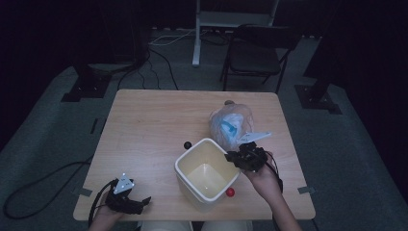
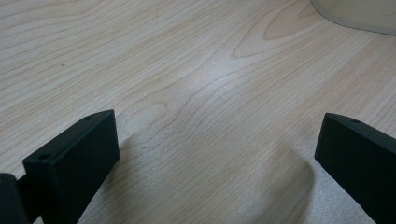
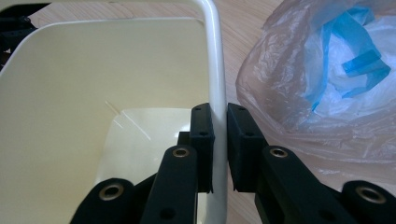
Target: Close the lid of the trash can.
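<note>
1. A dim room with grey carpet surrounds a light wooden table (image 1: 144,125); a dark chair (image 1: 255,55) stands in the upper centre of the high view.
2. A cream bin (image 1: 204,173) sits in the lower centre of that view, close to the table's near edge.
3. The right gripper (image 3: 219,140) is clamped on the bin's right-hand wall, one jaw inside and one outside, likely to steady or shift it.
4. The left gripper (image 2: 215,154) rests at the lower left corner of the table with its jaws spread wide over bare wood, holding nothing.
5. A crumpled plastic bag (image 1: 230,124) with blue inside lies just beside the bin, upper right, crowding that side.
6. A red ball (image 1: 230,192) sits near the front edge; a black ball (image 1: 187,144) lies just off the bin's upper left corner.
7. The left half of the table is open for sliding the bin.
</note>
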{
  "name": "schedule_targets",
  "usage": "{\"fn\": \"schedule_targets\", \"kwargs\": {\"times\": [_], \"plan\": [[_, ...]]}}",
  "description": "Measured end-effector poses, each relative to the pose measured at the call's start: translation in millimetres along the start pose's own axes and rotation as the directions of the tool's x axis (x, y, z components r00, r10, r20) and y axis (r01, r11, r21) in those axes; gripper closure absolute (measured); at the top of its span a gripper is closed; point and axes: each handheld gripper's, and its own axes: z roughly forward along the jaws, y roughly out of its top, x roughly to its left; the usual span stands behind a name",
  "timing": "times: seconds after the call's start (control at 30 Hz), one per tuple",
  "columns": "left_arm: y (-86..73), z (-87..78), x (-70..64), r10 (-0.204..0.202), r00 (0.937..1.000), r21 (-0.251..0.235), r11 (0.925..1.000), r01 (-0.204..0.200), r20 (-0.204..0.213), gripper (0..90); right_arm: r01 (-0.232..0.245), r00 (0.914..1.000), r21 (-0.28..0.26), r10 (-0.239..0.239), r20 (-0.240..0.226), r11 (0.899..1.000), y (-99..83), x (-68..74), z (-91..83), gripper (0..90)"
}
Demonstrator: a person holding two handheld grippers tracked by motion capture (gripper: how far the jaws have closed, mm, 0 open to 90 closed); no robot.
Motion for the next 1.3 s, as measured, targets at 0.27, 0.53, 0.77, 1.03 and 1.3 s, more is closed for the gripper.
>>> {"fn": "schedule_targets", "kwargs": {"times": [0.27, 0.53, 0.77, 1.03, 1.3], "plan": [[0.3, 0.0, -0.2, 0.002, 1.0000, 0.002, 1.0000, -0.002, 0.003, 0.4, -0.004, 1.0000, -0.002, 0.004, -0.005, 1.000, -1.2, -1.5, 1.2, 79.6], [1.2, 0.4, -1.4, 0.007, 1.0000, 0.009, 0.9999, -0.007, 0.003, 0.4, -0.031, 0.9990, -0.028, 0.031, -0.033, 0.999, -5.3, -5.4, -5.3, 73.9], [3.2, 0.1, -2.3, 0.000, 1.0000, 0.010, 1.0000, -0.001, 0.003, 0.4, -0.051, 0.9984, -0.056, 0.049, -0.029, 0.997, -5.9, -9.2, -10.3, 78.4], [3.6, 0.1, -2.5, -0.001, 1.0000, 0.009, 1.0000, 0.001, 0.004, 0.5, -0.026, 0.9995, -0.042, 0.025, -0.021, 0.999, -1.6, -2.4, -6.3, 86.5], [10.4, 2.2, -6.7, -0.014, 0.9999, 0.010, 0.9999, 0.014, -0.001, 0.5, -0.028, 0.9995, -0.053, 0.028, -0.014, 0.998, -2.6, -3.4, -6.7, 82.4]]}}
